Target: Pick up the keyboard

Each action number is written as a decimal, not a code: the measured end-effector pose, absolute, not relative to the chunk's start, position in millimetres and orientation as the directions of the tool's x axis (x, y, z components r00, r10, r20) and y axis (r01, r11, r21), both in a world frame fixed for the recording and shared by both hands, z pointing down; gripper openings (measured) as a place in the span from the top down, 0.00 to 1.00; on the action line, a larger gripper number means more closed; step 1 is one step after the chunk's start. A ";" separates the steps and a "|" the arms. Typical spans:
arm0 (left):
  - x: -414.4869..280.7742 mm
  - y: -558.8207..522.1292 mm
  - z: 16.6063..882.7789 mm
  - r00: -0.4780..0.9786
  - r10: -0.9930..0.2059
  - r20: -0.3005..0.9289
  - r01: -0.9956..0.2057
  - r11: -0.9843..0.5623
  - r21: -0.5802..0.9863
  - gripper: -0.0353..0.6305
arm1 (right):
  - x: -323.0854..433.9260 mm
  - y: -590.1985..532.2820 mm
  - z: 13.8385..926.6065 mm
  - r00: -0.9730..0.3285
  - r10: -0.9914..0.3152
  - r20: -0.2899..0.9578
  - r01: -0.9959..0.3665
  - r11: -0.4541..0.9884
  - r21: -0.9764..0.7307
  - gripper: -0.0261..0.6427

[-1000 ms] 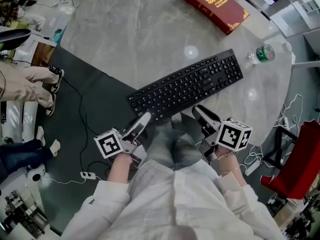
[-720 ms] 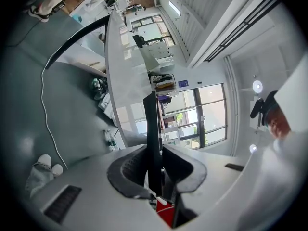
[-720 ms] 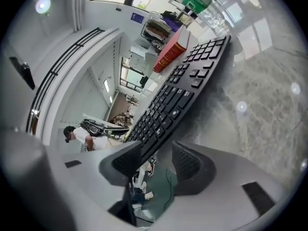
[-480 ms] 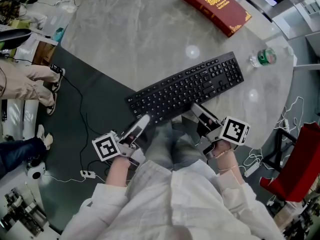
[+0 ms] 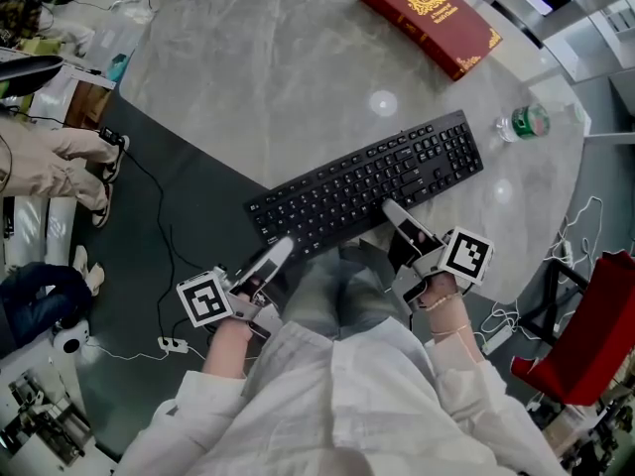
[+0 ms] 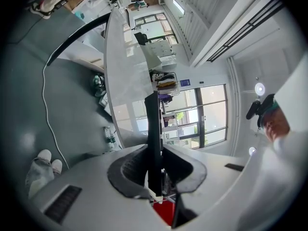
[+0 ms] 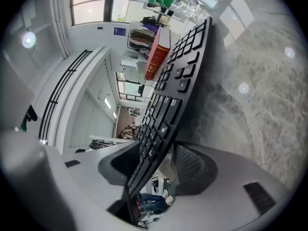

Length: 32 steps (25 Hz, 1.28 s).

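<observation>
The right gripper [image 5: 399, 221], whose jaws have just been opening, stands wide around the near edge of the keyboard [image 5: 367, 181] without pressing it. The left gripper [image 5: 279, 252] clamps its lower-left end. The keyboard lies mid-frame on the table [image 5: 278, 77]. Lifted by one end only, it could pivot and slip free.

Desk [image 5: 278, 77]: wide open surface beyond the keyboard [image 5: 367, 181]. Obstacles: red book [image 5: 430, 16] at the far edge, bottle [image 5: 526, 122] near the right rim; both well apart from the keyboard.
</observation>
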<state>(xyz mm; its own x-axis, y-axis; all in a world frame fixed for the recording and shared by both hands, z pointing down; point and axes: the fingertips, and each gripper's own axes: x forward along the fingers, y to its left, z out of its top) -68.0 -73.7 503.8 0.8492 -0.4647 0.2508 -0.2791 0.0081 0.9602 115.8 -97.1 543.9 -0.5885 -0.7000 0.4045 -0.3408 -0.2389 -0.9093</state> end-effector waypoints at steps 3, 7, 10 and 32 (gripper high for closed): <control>-70.2 -75.5 502.5 0.849 -0.464 0.252 -0.283 0.004 0.959 0.82 | 116.1 -103.9 543.6 -0.582 -0.719 0.379 -0.303 -0.241 -0.922 0.67; -70.8 -77.9 502.3 0.851 -0.463 0.249 -0.278 0.005 0.960 0.82 | 115.8 -111.0 543.8 -0.581 -0.733 0.354 -0.275 -0.233 -0.933 0.67; -70.4 -78.2 501.9 0.857 -0.453 0.247 -0.276 0.002 0.961 0.82 | 115.7 -115.0 542.3 -0.576 -0.756 0.312 -0.212 -0.231 -0.950 0.67; -76.0 -91.3 502.3 0.852 -0.413 0.322 -0.399 -0.115 0.910 0.81 | 118.9 -127.1 544.6 -0.474 -0.843 0.254 -0.110 -0.229 -0.967 0.79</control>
